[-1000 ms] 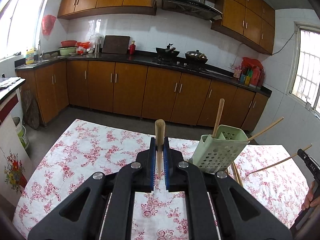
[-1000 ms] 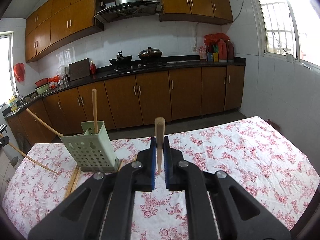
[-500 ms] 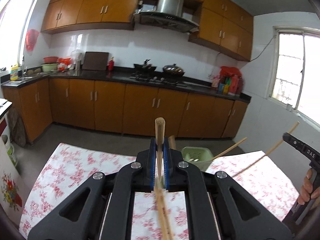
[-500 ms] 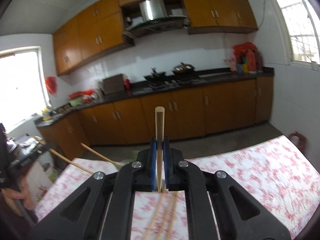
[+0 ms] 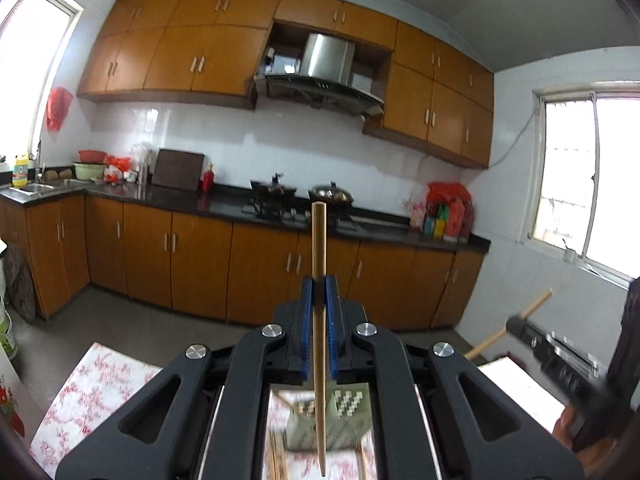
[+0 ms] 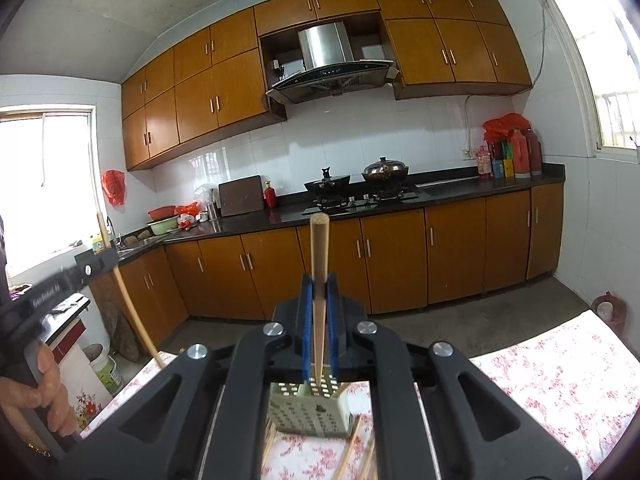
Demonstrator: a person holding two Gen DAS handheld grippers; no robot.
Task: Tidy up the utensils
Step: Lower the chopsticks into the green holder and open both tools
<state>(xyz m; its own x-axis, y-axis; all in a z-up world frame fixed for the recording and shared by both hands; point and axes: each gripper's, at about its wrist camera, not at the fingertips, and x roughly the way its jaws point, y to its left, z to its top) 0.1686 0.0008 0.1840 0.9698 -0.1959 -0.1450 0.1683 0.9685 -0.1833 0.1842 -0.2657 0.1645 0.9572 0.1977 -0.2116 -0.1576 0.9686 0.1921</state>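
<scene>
Wooden chopsticks, one pinched in each claw (image 5: 319,286), (image 6: 319,286).
Either could miss the holder (image 6: 308,412) at 6 o'clock.

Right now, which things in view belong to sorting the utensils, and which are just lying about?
Job: chopstick in left gripper; chopstick in right gripper; green holder; loose chopsticks on the table.

Lying about: wok, lidded pot, cutting board, red bottle.
</scene>
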